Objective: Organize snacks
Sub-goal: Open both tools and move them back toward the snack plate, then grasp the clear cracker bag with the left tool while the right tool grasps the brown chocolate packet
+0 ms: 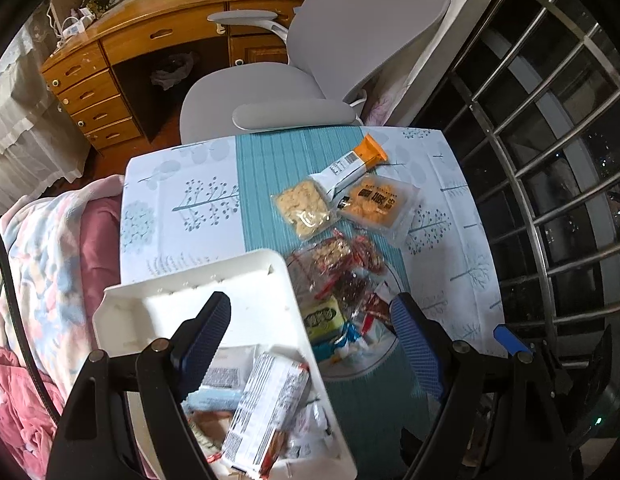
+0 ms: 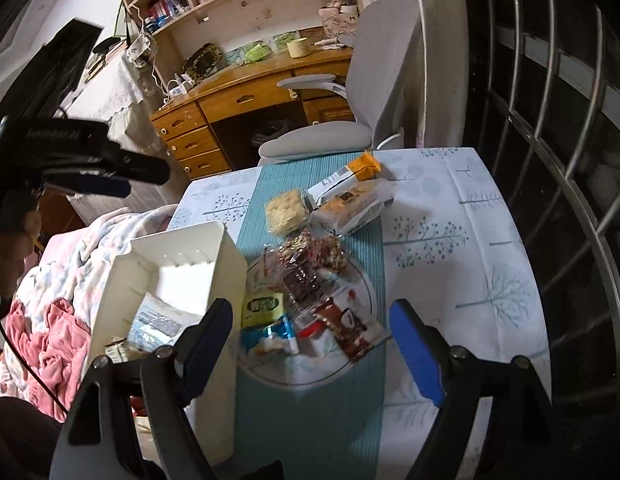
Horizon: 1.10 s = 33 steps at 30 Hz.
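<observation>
snacks (image 2: 310,292) lie heaped on plate (image 2: 366,364), wrappers crinkled.

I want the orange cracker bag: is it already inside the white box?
No. The orange cracker bag lies on the table runner beyond the plate, outside the white box.

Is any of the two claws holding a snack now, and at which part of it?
No, nothing is held. The left claw and the right claw both stand open and empty above the white box and the plate of snacks.
</observation>
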Each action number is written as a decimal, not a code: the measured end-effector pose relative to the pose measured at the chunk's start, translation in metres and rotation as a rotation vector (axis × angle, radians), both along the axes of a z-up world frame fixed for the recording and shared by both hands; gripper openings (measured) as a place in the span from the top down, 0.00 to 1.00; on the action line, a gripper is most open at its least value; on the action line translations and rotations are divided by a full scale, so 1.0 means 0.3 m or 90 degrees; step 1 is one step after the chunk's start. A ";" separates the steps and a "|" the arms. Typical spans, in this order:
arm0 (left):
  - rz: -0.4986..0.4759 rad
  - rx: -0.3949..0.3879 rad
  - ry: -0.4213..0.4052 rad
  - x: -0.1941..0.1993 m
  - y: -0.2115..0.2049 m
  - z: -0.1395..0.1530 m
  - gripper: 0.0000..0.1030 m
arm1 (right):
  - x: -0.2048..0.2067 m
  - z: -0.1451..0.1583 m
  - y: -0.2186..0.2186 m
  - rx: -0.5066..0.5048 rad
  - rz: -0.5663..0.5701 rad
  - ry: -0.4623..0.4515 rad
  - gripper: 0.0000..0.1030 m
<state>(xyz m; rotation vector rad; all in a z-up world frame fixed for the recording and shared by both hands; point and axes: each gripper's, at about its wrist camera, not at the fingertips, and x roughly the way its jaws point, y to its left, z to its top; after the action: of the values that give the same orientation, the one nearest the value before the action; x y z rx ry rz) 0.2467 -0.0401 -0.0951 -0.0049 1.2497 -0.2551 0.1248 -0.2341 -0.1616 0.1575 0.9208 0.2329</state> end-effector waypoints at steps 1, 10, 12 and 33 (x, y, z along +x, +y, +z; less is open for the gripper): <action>-0.001 0.001 0.003 0.012 -0.008 -0.006 0.21 | 0.010 -0.008 -0.004 -0.005 0.001 -0.001 0.21; -0.022 0.019 0.057 0.158 -0.139 -0.131 0.13 | 0.094 -0.091 -0.019 -0.054 0.033 -0.012 0.21; -0.025 0.022 0.065 0.179 -0.158 -0.155 0.13 | 0.109 -0.112 -0.020 -0.057 0.043 -0.011 0.21; 0.146 0.038 0.185 0.472 -0.139 -0.504 0.13 | 0.164 -0.388 0.077 -0.121 0.145 0.065 0.21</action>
<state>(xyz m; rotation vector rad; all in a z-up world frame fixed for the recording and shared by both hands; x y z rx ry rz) 0.3883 -0.0817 -0.2465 -0.1371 1.5310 -0.0165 0.1740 -0.2108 -0.2780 -0.1136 1.0569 0.3492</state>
